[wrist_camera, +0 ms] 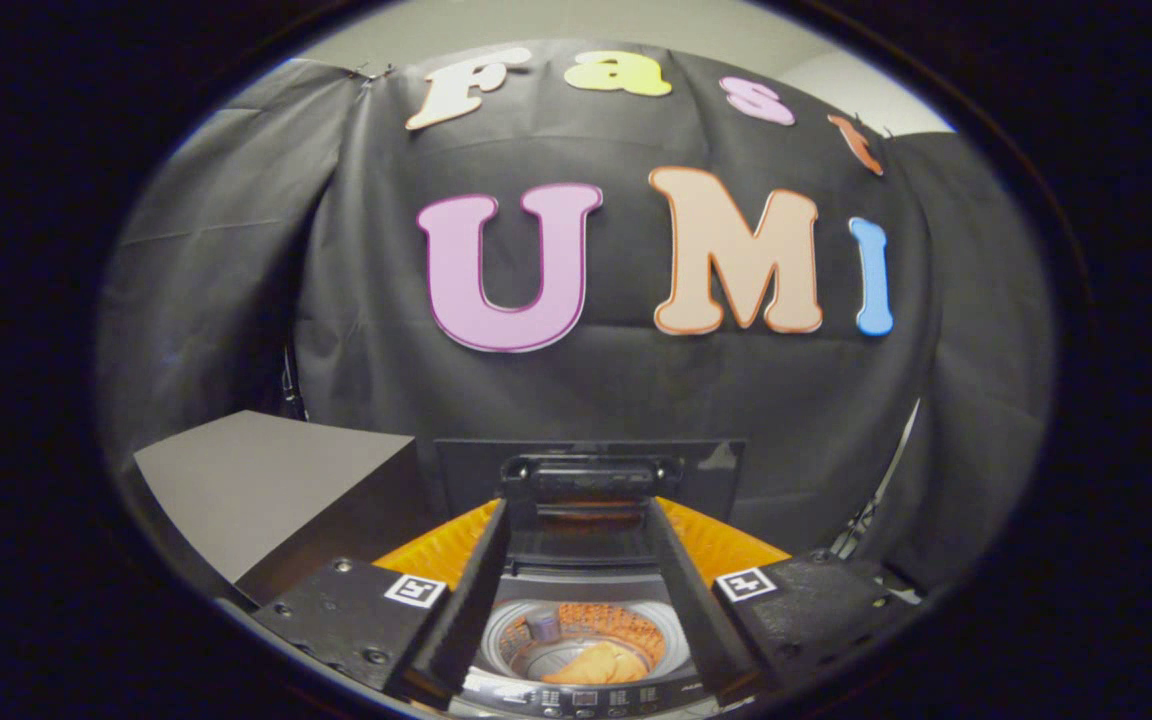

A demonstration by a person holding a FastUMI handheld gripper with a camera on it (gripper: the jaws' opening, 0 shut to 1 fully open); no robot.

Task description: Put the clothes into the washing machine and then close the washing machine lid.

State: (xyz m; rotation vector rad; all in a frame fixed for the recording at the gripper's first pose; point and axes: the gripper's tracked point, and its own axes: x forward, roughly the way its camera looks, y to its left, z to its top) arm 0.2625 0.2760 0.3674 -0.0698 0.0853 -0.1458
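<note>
- The washing machine (581, 640) sits at the bottom centre of the frame, a small top-loader seen from above, with an orange body flaring out to either side and a dark top panel.
- Its lid (588, 480) stands raised at the back, a dark rectangular flap with a glossy surface, upright just beyond the fingertips.
- The round drum (536, 650) is open: a pale ring rim, perforated orange inner wall and a small grey hub inside.
- The clothes (598, 664), a crumpled yellow-orange piece of soft fabric, lie inside the drum, low in the frame between the two fingers.
- The gripper (581, 515) hangs over the machine with its fingers spread wide apart, released and grasping nothing; the drum opening shows in the gap between them.
- A row of small buttons (586, 698) runs along the machine's front edge.
- A flat grey box (266, 480) with a matte top stands at the lower left, beside the machine.
</note>
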